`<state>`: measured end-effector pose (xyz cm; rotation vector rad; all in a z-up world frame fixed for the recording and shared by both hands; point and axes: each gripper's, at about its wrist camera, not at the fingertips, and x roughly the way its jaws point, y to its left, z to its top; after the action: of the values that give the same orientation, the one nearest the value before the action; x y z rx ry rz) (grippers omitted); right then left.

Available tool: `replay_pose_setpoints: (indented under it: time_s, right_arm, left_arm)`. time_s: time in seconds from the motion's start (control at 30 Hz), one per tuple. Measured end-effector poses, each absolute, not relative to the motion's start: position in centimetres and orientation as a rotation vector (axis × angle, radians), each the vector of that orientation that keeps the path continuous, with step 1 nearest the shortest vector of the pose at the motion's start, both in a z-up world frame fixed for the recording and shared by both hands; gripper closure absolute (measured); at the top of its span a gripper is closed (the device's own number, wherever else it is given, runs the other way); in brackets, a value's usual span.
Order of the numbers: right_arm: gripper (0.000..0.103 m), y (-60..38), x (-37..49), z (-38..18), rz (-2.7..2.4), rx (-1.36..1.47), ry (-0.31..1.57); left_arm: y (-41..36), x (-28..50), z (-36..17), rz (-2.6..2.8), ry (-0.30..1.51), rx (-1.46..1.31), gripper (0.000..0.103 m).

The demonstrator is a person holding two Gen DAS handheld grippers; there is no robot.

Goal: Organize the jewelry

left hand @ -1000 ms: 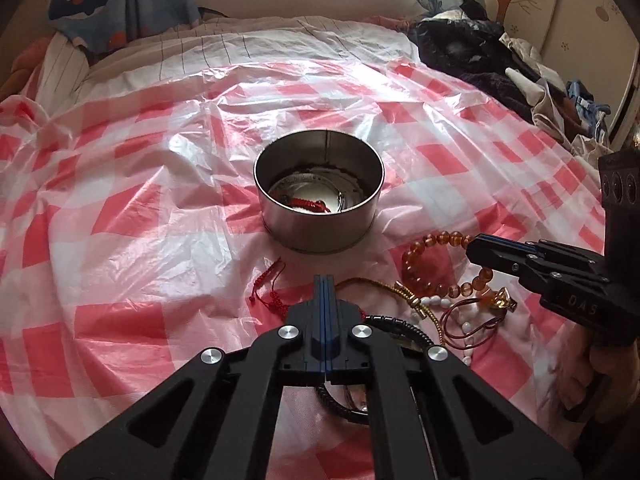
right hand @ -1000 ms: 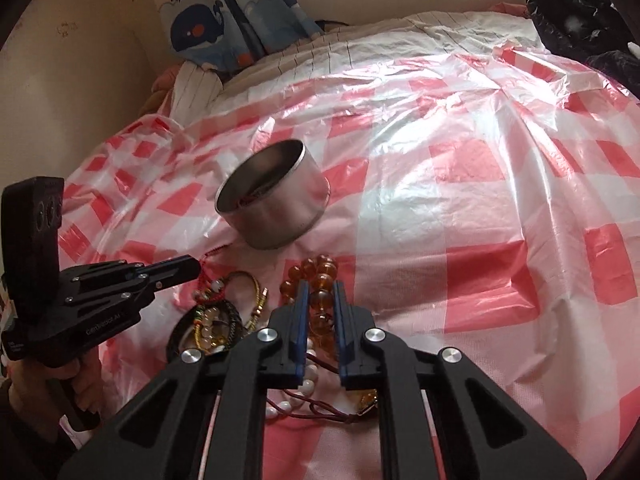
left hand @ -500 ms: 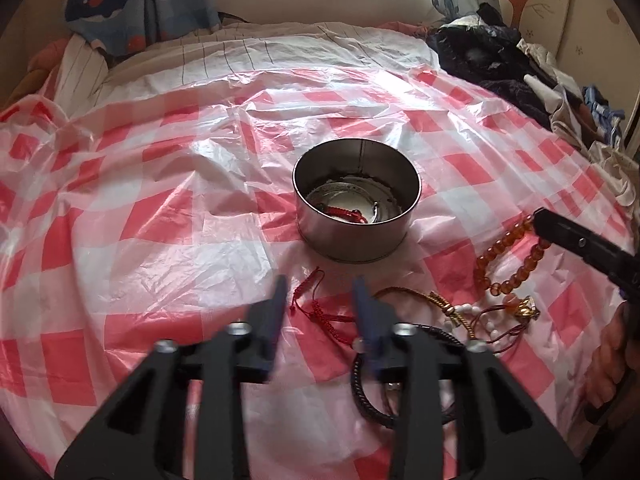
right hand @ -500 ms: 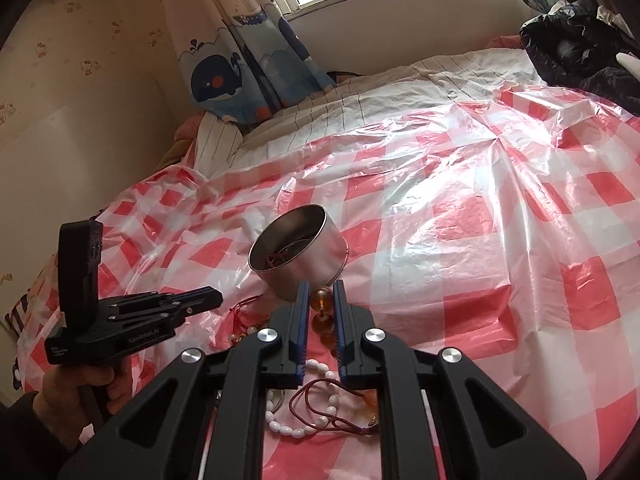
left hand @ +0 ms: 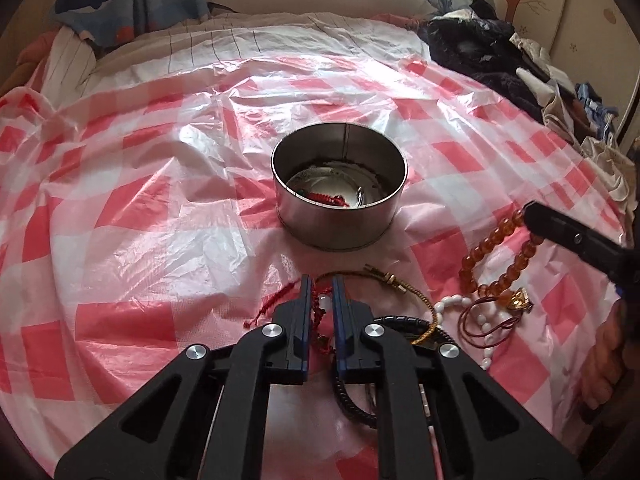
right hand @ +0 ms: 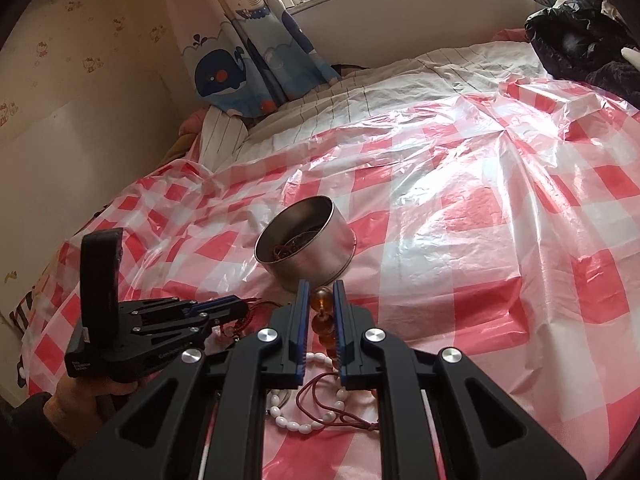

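The left gripper (left hand: 321,286) is seen nearly closed, its narrow gap pinched on a red cord bracelet (left hand: 316,312) with a pale bead. The right gripper (right hand: 321,294) is clamped on an amber bead bracelet (right hand: 322,320), whose translucent orange-brown loop is seen lifted off the sheet, hanging down from the tips toward the jewelry pile. A white bead bracelet (right hand: 304,426), a gold bangle (left hand: 404,290) and a black band (left hand: 400,320) are left lying just beside one another. A round metal tin (left hand: 340,224), upright and open at the top, is set just beyond, with a red cord inside. All is laid on a red-and-white checked plastic sheet (left hand: 140,208) over a bed; whale curtains (right hand: 240,68) are hung at the window.
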<state>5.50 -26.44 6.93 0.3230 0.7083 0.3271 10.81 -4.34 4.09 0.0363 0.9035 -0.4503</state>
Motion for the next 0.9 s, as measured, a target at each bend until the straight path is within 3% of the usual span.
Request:
replay_pose_setpoints:
  time_s: [0.53,0.73,0.9]
  right_arm:
    - [0.091,-25.8,6.1,9.0,0.377,0.345,0.641]
    - [0.091,-24.7,7.5,10.9,0.406,0.329,0.596]
    - [0.091,-23.8,9.2,12.0,0.42,0.313,0.576]
  left_arm:
    - [-3.9,10.3,8.8,-0.513,0.796,-0.053,0.094]
    - [-4.9,13.0,11.4,-0.531,0.736,-0.084,0.094]
    - [-5.8,17.4,9.9,-0.579,0.761,-0.239,0.093]
